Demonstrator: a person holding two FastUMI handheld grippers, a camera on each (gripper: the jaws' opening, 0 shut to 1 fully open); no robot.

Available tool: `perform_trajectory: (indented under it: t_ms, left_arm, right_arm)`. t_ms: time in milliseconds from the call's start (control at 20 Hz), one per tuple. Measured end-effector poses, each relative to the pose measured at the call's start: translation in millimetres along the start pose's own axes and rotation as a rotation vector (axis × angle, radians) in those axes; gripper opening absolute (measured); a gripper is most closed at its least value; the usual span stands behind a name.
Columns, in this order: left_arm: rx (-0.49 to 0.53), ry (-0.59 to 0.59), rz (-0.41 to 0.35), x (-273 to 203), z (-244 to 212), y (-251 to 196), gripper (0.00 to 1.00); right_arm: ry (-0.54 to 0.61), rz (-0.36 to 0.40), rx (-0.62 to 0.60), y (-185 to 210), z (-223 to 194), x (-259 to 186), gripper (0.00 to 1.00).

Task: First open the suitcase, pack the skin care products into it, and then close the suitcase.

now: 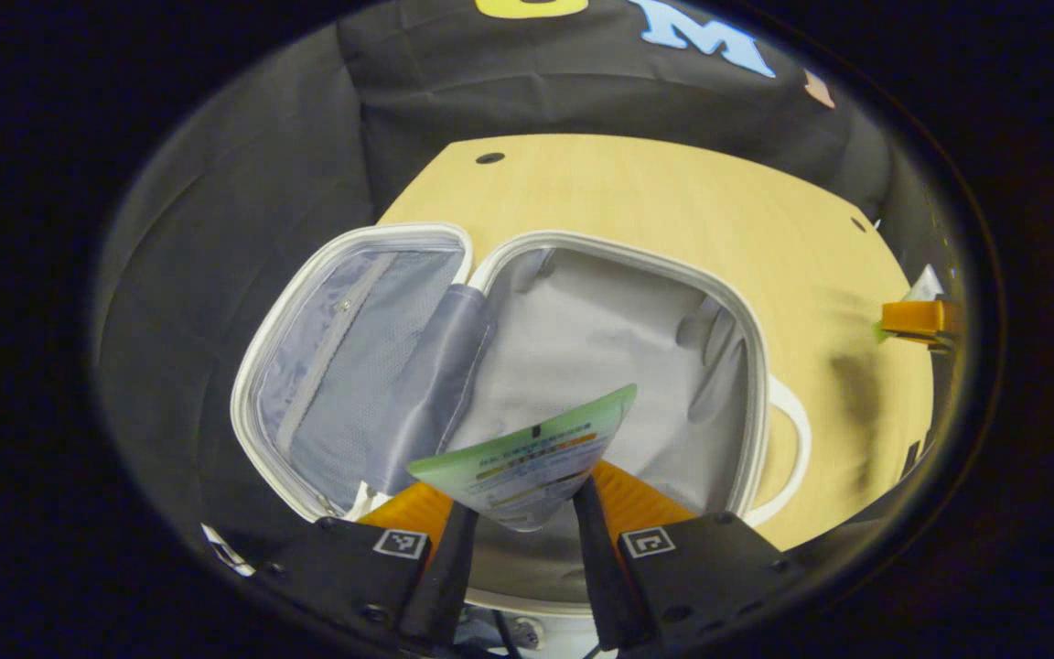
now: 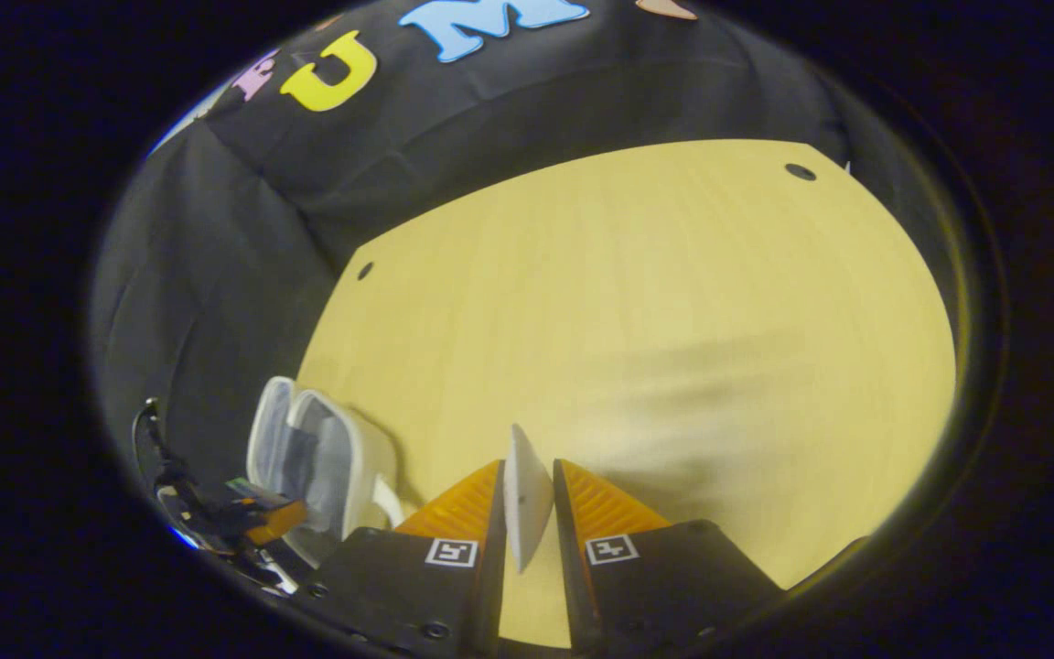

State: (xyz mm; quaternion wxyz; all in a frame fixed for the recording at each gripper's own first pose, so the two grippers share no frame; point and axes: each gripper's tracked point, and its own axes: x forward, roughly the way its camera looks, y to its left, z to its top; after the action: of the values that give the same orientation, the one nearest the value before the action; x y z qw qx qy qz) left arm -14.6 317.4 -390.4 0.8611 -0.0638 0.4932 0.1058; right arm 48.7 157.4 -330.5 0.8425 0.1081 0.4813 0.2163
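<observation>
The suitcase point(image 1: 527, 366) lies open flat on the wooden table point(image 1: 673, 201), lid half with its mesh zip pocket point(image 1: 353, 357) at about 9 o'clock of the left gripper view and the deeper grey-lined half point(image 1: 600, 357) at centre, so both halves face up and either can take a product. The left gripper point(image 1: 516, 513), at 6 o'clock, is clamped on a flat green-and-white sachet point(image 1: 536, 458); both fingers press its lower end while the free end fans out above the lined half, apparently carried there so it can drop inside.

In the right gripper view, the right gripper point(image 2: 527, 513) pinches a thin white packet point(image 2: 525, 494) edge-on between its fingers, above bare table, well apart from the suitcase point(image 2: 326, 458) at 8 o'clock. Held by one edge, the packet stays stiff enough to carry.

Judging by this, packing is under way with neither item yet inside; closing remains
</observation>
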Motion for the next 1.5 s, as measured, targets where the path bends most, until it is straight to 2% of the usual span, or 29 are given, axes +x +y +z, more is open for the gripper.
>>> perform_trajectory:
  t_ms: [100,150,200,250,300,400,450,550,600,650,700,800,850,900,1050,1150,1250,1350,1500]
  left_arm:
    - [0.069,-0.031,-0.003,-3,15,4,0.71]
    - [0.112,-0.071,0.006,-8,27,7,0.77]
    - [0.154,-0.117,0.011,-12,37,11,1.00]
    - [0.187,-0.165,0.023,-21,50,15,1.00]
    - [0.212,-0.211,0.029,-30,62,20,1.00]
    - [0.250,-0.278,0.013,-45,75,28,1.00]
    - [0.267,-0.307,0.008,-52,80,35,1.00]
    - [0.269,-0.337,0.035,-61,81,65,1.00]
    - [0.252,-0.340,0.055,-63,79,83,1.00]
    - [0.224,-0.338,0.074,-64,74,102,1.00]
    - [0.185,-0.335,0.091,-65,70,122,1.00]
    - [0.091,-0.313,0.125,-69,57,167,1.00]
    - [0.037,-0.305,0.144,-70,51,192,1.00]
    - [-0.028,-0.297,0.159,-70,45,217,1.00]
    - [-0.257,-0.293,0.118,-63,36,275,1.00]
    - [-0.418,-0.270,0.092,-47,30,314,0.96]
    - [-0.547,-0.226,0.083,-25,23,351,0.99]
    - [-0.676,-0.181,0.054,-4,23,375,0.99]
    - [-0.911,-0.196,-0.023,31,48,402,0.96]
  right_arm:
    - [0.056,0.065,-0.088,43,-22,-4,0.28]
    - [0.075,0.092,-0.135,64,-32,-1,0.24]
    - [0.097,0.128,-0.159,86,-41,0,0.24]
    - [0.121,0.168,-0.159,109,-53,-1,0.28]
    - [0.148,0.213,-0.146,130,-63,-1,0.24]
    - [0.218,0.299,-0.120,166,-90,-1,0.28]
    - [0.244,0.318,-0.118,178,-99,2,0.28]
    - [0.290,0.300,-0.130,188,-112,16,0.28]
    - [0.306,0.289,-0.126,194,-114,23,0.24]
    - [0.322,0.286,-0.108,200,-117,27,0.24]
    - [0.335,0.277,-0.076,205,-114,33,0.28]
    - [0.353,0.223,-0.026,206,-112,53,0.28]
    - [0.347,0.183,-0.024,201,-109,62,0.23]
    - [0.331,0.154,-0.031,196,-103,70,0.33]
    - [0.305,0.116,-0.045,185,-90,72,0.91]
    - [0.289,0.106,-0.050,176,-85,65,0.91]
    - [0.277,0.096,-0.062,162,-82,52,0.91]
    - [0.261,0.045,-0.097,136,-83,39,0.91]
    - [0.241,-0.033,-0.103,99,-84,14,0.91]
